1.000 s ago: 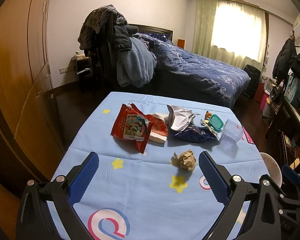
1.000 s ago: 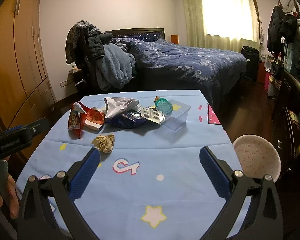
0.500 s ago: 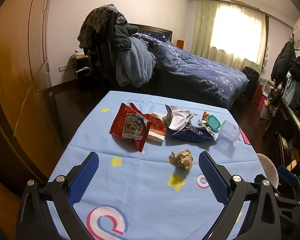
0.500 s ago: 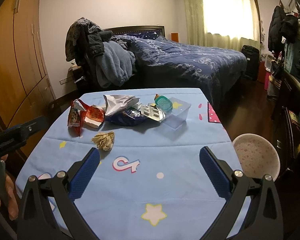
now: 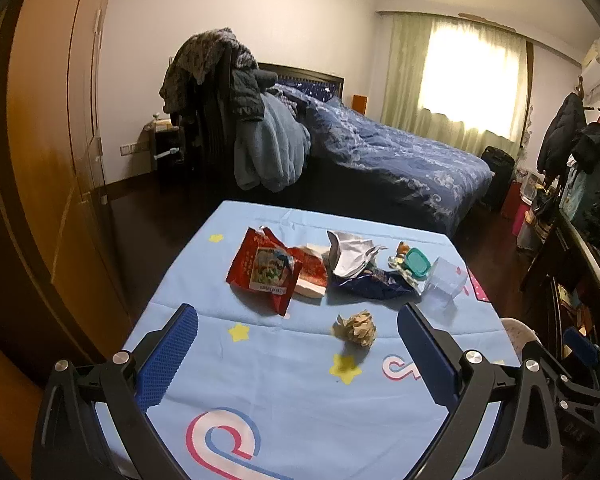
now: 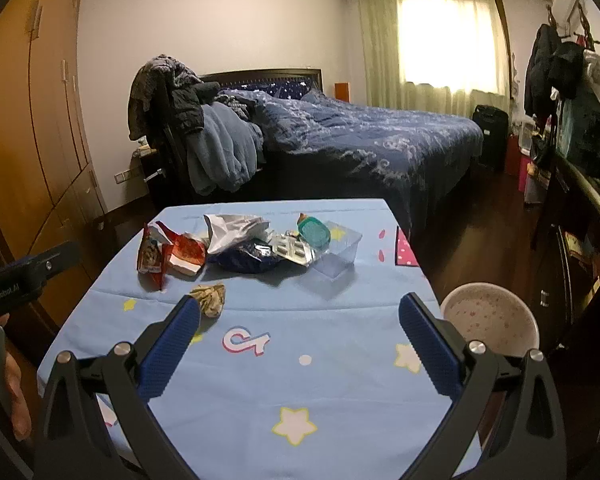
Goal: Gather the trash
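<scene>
Trash lies on the table's light blue cloth point(image 5: 284, 392): a red snack bag point(image 5: 265, 270), a dark blue wrapper with a white inside point(image 5: 360, 268), a pill blister point(image 6: 294, 249), a teal lid point(image 5: 416, 262) and a crumpled brown paper ball point(image 5: 356, 328). The paper ball also shows in the right wrist view point(image 6: 210, 299). My left gripper point(image 5: 298, 350) is open and empty, above the near half of the table, short of the ball. My right gripper point(image 6: 299, 340) is open and empty, with the ball by its left finger.
A clear plastic box point(image 6: 338, 252) stands at the right of the pile. A white dotted bin point(image 6: 490, 320) stands on the floor off the table's right edge. A bed point(image 6: 360, 140), a clothes-covered chair point(image 5: 228, 120) and a wooden wardrobe point(image 5: 52, 160) surround the table.
Both grippers have drawn back and risen slightly, so the trash looks a little farther off. Both stay open. Nothing on the table has moved.
</scene>
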`<state>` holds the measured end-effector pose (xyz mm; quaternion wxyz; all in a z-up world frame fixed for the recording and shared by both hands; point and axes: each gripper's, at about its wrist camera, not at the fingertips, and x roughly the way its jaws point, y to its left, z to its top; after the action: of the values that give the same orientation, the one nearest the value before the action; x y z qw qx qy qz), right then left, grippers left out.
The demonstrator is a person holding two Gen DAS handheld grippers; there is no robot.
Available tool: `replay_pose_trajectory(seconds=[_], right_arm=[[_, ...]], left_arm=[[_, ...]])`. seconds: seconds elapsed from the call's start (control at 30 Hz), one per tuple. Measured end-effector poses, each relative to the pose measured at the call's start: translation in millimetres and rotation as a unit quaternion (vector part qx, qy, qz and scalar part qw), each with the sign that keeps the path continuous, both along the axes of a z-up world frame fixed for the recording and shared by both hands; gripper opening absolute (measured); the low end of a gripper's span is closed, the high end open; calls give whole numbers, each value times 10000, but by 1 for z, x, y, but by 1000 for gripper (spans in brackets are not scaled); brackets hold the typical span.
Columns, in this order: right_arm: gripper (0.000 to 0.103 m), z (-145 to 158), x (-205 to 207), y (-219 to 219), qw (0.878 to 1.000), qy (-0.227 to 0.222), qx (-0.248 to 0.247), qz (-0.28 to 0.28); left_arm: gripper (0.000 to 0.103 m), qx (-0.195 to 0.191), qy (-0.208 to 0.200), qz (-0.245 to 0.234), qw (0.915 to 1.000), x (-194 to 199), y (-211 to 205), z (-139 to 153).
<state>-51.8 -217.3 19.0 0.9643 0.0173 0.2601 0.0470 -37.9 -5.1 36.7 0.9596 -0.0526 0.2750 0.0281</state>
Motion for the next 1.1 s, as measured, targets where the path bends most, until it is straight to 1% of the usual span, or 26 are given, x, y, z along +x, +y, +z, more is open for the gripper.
replay_pose_trajectory(seconds=[0.27,0.53,1.1], right_arm=[[100,-1,0,0,10000,68,1,-31],[100,-8,10,-5,9996,251,108,-53],[100,-14,15,-4,9993,343,121,-48]], left_arm=[[99,3,-40,25,10000,-2,3,3],[99,-58,108,64,9999,6,10,-1],[99,-46,222,73,9997,13,12,-10]])
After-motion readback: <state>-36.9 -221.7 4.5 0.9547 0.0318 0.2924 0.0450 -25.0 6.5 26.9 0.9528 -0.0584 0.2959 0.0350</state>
